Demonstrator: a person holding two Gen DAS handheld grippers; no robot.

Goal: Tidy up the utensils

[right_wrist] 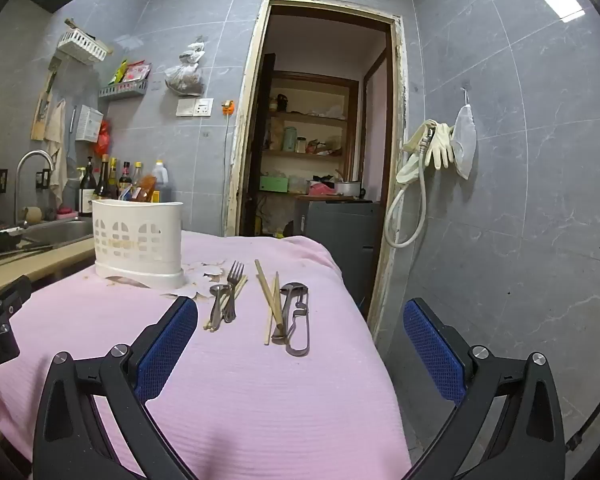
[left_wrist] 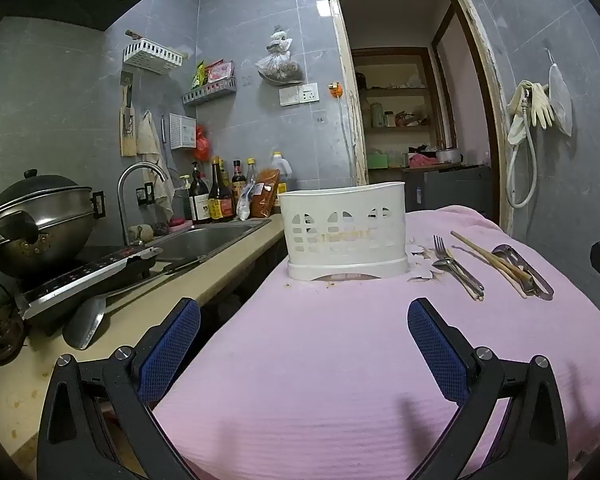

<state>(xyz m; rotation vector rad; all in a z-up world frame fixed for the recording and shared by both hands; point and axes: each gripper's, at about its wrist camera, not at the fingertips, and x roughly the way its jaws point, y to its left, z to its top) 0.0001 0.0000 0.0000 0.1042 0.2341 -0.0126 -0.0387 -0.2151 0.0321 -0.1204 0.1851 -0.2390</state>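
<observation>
- I see a pink cloth [right_wrist: 260, 400] covering the table beside the kitchen counter [left_wrist: 188, 280].
- My left gripper [left_wrist: 304, 344] and right gripper [right_wrist: 300, 344] both hover over the near cloth, jaws spread wide, holding nothing.
- The white utensil holder [left_wrist: 344, 232] stands upright at the far left.
- Right of it lie a fork [right_wrist: 233, 284] with spoons, then chopsticks [right_wrist: 269, 300] beside metal tongs [right_wrist: 298, 320].

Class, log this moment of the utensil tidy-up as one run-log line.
left tool: open, empty | right tool: open, empty | white caddy: upright on pink cloth | fork, chopsticks: lying beside caddy, untouched
</observation>
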